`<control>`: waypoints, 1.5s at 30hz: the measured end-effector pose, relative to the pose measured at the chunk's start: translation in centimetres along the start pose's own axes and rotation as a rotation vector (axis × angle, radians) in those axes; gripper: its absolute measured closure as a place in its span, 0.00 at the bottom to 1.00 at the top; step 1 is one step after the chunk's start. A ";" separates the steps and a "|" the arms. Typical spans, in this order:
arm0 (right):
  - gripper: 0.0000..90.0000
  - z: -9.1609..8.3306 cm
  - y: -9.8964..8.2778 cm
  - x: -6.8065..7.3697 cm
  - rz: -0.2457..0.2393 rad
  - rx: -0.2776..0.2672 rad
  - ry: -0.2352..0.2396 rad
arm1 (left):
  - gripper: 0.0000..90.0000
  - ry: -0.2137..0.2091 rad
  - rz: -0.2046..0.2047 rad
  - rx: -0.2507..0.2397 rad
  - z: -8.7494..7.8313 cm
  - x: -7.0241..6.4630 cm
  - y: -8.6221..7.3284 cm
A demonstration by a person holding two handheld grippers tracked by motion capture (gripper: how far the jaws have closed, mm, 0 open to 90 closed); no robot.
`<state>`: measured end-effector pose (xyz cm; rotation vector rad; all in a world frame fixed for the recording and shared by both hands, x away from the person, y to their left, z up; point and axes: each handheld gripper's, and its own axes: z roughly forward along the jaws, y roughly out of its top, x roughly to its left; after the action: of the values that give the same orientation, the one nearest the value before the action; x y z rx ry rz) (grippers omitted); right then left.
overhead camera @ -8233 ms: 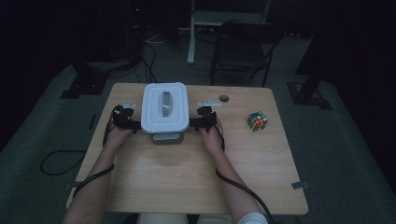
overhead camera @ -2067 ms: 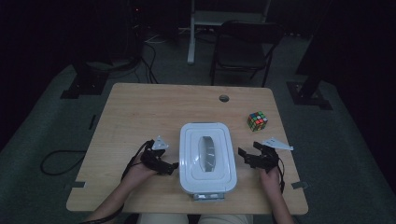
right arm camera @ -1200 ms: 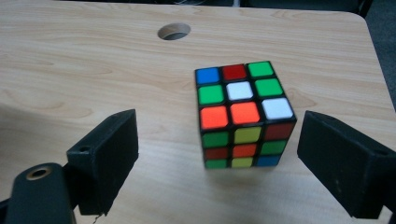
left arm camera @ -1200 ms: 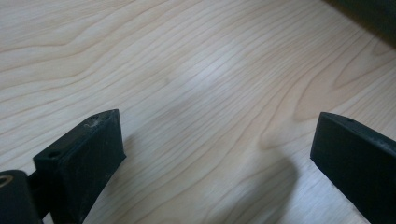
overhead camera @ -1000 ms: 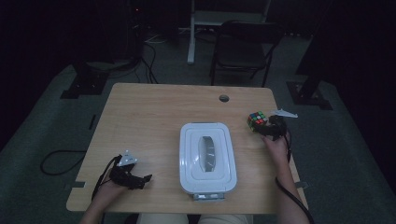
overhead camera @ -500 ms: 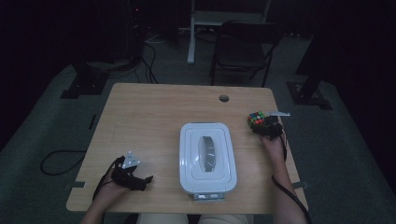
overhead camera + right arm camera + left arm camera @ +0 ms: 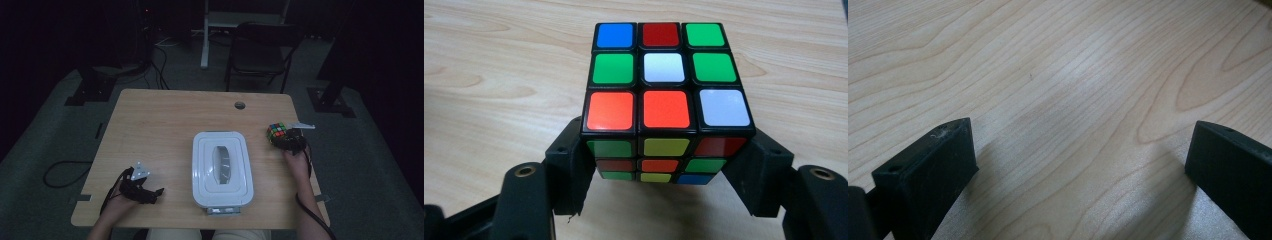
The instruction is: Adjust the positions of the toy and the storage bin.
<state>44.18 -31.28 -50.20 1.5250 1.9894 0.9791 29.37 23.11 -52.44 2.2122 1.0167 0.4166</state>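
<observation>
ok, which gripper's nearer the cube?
Right. The right gripper is shut on the cube; the left gripper sits across the box, near the table's front-left edge.

I see the lidded box [image 7: 223, 168] at the middle of my counter [image 7: 165, 125] near its front edge, puzzle cube [image 7: 276, 132] to its right, well apart, between the jaws of my right hand-held gripper [image 7: 287, 140], left hand-held gripper [image 7: 147, 192] left of the box at the front, chair [image 7: 262, 50] behind the counter

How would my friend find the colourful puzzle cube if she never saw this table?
Start at the light wooden table and find the big white lidded plastic box near its front middle. Look right of the box, toward the table's right edge: the small puzzle cube sits there, clamped between the right gripper's black jaws. It alone has squares of many colours.
</observation>
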 end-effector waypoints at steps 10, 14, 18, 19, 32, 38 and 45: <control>0.38 -3.9 -2.2 1.1 -0.036 -0.019 0.001 | 0.01 -0.002 0.000 0.001 0.0 -0.1 0.0; 0.38 -5.4 -3.3 1.8 -0.064 -0.015 -0.015 | 0.01 0.000 -0.001 0.000 0.1 -0.1 0.1; 0.38 -7.0 -4.5 2.0 -0.073 -0.019 -0.014 | 0.01 0.007 -0.009 -0.001 0.1 -0.1 0.1; 0.38 -7.3 -4.8 2.0 -0.073 -0.020 -0.016 | 0.01 0.009 -0.011 -0.001 0.1 -0.1 0.1; 0.38 -11.7 -9.0 2.4 -0.072 -0.004 -0.064 | 0.01 0.021 -0.023 0.001 0.3 -0.1 0.3; 0.38 -12.7 -10.5 1.8 -0.045 0.007 -0.078 | 0.01 0.047 -0.049 0.003 0.5 -0.2 0.5; 0.38 -12.7 -11.2 1.9 -0.045 0.033 -0.081 | 0.01 0.087 -0.095 0.001 0.4 -0.6 0.5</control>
<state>27.47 -34.39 -50.29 1.5063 1.9831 0.8575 29.49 22.24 -52.43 2.1523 1.1630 0.4731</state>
